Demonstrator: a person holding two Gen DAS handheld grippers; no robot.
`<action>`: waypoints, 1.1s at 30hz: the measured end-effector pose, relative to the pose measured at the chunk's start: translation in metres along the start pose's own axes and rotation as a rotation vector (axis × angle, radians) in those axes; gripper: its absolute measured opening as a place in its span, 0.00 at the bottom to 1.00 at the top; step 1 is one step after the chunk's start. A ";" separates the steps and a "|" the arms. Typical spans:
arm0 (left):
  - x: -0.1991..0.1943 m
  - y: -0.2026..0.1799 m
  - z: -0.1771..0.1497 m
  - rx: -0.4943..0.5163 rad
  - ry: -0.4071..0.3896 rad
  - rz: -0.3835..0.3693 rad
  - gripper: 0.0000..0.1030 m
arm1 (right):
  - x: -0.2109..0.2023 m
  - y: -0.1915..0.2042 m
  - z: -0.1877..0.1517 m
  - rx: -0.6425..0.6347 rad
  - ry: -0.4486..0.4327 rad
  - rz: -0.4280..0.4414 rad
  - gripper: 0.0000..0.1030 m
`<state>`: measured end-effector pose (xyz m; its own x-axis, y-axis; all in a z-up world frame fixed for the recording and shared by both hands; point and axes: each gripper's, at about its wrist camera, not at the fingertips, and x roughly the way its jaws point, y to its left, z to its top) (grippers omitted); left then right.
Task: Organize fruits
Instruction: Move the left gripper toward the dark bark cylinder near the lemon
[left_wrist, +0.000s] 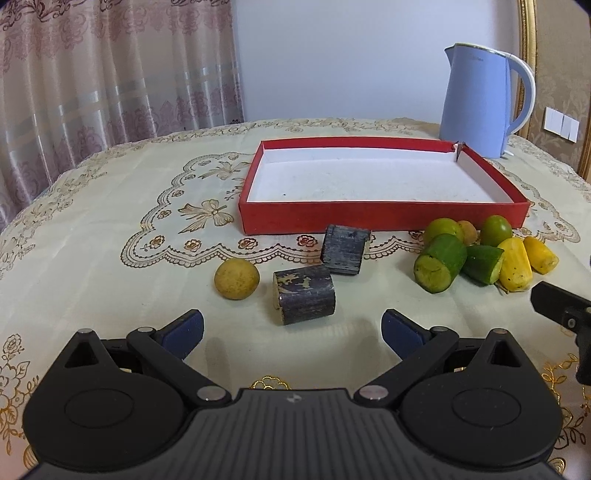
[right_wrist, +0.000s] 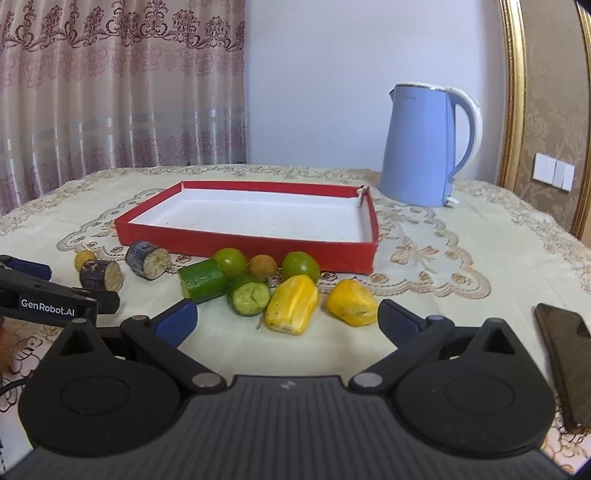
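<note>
A red tray (left_wrist: 380, 216) with a white floor stands empty mid-table; it also shows in the right wrist view (right_wrist: 258, 251). In front of it lie two dark sugarcane pieces (left_wrist: 304, 295) (left_wrist: 345, 249), a round yellow fruit (left_wrist: 236, 278), two cucumber pieces (left_wrist: 439, 264) (right_wrist: 248, 294), two green round fruits (right_wrist: 300, 266) and two yellow jackfruit pieces (right_wrist: 291, 310) (right_wrist: 351, 302). My left gripper (left_wrist: 291, 330) is open and empty, just short of the nearer sugarcane piece. My right gripper (right_wrist: 286, 319) is open and empty, just short of the jackfruit pieces.
A blue kettle (left_wrist: 480, 99) stands behind the tray's right corner. A dark phone (right_wrist: 569, 362) lies at the right near the table edge. An embroidered cream cloth (left_wrist: 110, 221) covers the table. Curtains hang behind on the left.
</note>
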<state>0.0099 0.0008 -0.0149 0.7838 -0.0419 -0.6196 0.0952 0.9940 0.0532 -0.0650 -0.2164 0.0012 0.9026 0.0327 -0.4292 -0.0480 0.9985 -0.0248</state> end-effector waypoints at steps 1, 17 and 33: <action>0.001 0.000 0.000 -0.002 -0.002 0.004 1.00 | 0.000 0.001 0.000 -0.006 0.001 -0.001 1.00; 0.012 0.008 0.005 -0.077 0.034 0.006 0.96 | 0.002 0.001 -0.004 0.004 0.004 0.016 1.00; 0.022 0.002 0.012 -0.082 0.044 0.050 0.77 | 0.002 -0.001 -0.004 0.010 -0.002 0.009 1.00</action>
<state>0.0348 0.0010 -0.0191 0.7582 0.0108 -0.6520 0.0044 0.9998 0.0217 -0.0654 -0.2171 -0.0035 0.9030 0.0422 -0.4275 -0.0521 0.9986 -0.0115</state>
